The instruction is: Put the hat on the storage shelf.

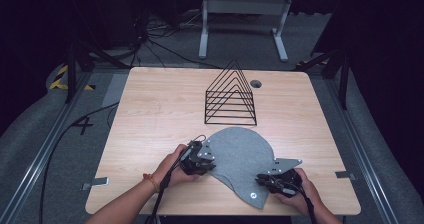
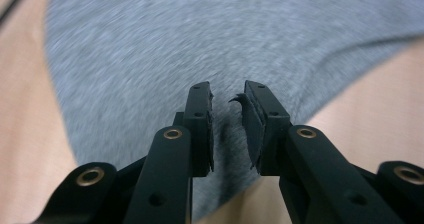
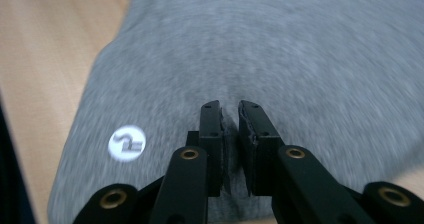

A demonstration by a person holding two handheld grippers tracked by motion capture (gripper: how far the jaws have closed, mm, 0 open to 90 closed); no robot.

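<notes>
A grey cloth point(image 1: 240, 154) lies flat on the wooden table point(image 1: 160, 109), near its front edge. My left gripper point(image 1: 212, 166) sits at the cloth's left edge. In the left gripper view its jaws point(image 2: 227, 91) stand slightly apart over the cloth point(image 2: 200, 39), with fabric showing in the gap and the pads not pressing on it. My right gripper point(image 1: 260, 179) is at the cloth's lower right edge. In the right gripper view it point(image 3: 230, 106) is shut on a small ridge of the cloth point(image 3: 300, 59). A round white logo point(image 3: 127, 143) marks the cloth beside it.
A black wire rack point(image 1: 231, 96) with triangular dividers stands behind the cloth, at the middle of the table. A round cable hole point(image 1: 256, 83) lies at the back edge. Bare wood extends to the left and right of the cloth.
</notes>
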